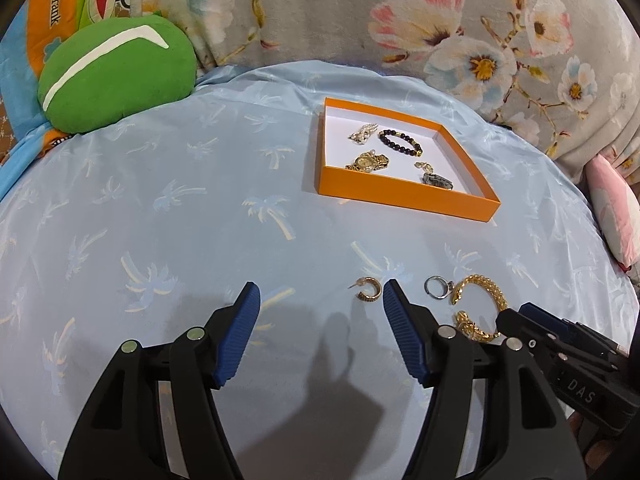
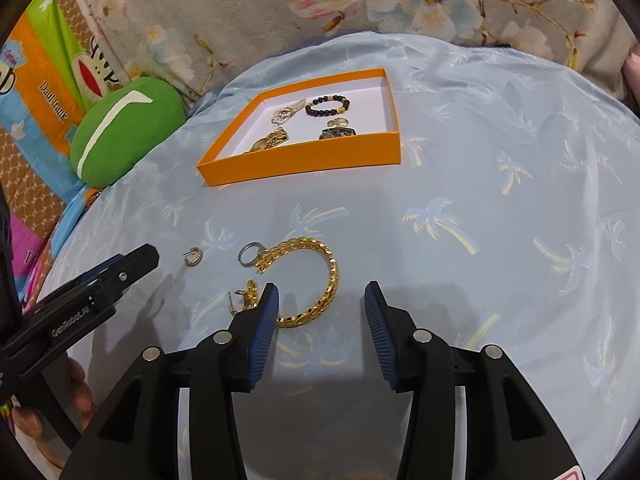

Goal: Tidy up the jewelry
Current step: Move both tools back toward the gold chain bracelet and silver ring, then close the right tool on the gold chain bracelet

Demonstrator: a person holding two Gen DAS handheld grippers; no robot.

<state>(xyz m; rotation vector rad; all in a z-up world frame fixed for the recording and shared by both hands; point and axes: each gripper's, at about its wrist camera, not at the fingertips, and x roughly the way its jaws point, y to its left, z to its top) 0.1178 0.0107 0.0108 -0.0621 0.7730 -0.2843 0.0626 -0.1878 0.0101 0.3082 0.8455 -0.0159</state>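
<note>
One orange box (image 1: pixel 404 196) holding five pieces; loose on the bed: one bangle (image 2: pixel 320 276), one ring (image 2: pixel 249 254), two earrings (image 1: pixel 368 289).

Left tongs (image 1: pixel 321 294) spread wide above blue bedsheet (image 1: pixel 168 208); gold hoop earring (image 1: pixel 368 289) just beside right blue pad; orange tray (image 1: pixel 404 196) beyond.

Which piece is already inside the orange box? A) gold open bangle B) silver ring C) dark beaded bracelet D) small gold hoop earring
C: the dark beaded bracelet lies on the white floor of the orange box, while the other three sit out on the blue cloth near the tongs.
</note>
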